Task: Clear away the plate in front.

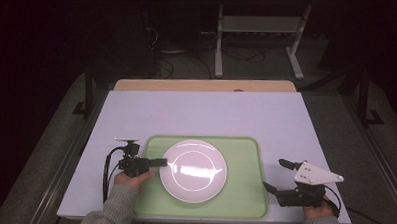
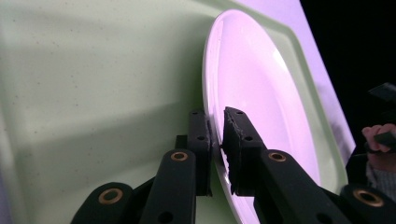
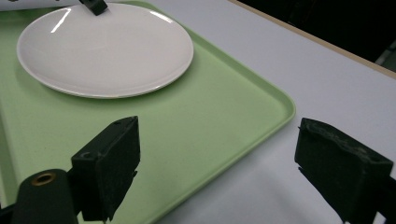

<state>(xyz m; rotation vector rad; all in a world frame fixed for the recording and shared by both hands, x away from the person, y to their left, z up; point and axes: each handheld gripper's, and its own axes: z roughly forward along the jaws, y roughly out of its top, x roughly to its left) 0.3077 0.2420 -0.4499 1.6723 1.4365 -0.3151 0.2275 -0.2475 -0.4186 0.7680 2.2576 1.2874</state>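
A white plate (image 1: 194, 169) lies flat on a light green tray (image 1: 243, 193) at the table's near middle. My left gripper (image 1: 162, 162) reaches in from the left to the plate's left rim. In the left gripper view the plate (image 2: 261, 93) has its rim between the two pads of the gripper (image 2: 217, 114), which stand close on either side and barely off it, so the jaws are slightly open. My right gripper (image 1: 273, 173) rests wide open just right of the tray with nothing between its jaws. In the right gripper view, that gripper (image 3: 217, 130) faces the tray's corner (image 3: 210, 116) and the plate (image 3: 102, 46).
The tray sits on a white tabletop (image 1: 201, 112) with a wooden strip along the far edge. The left gripper's tip (image 3: 95, 5) shows at the plate's far rim in the right gripper view. Beyond the table are a dark floor, cables and a metal stand (image 1: 259, 29).
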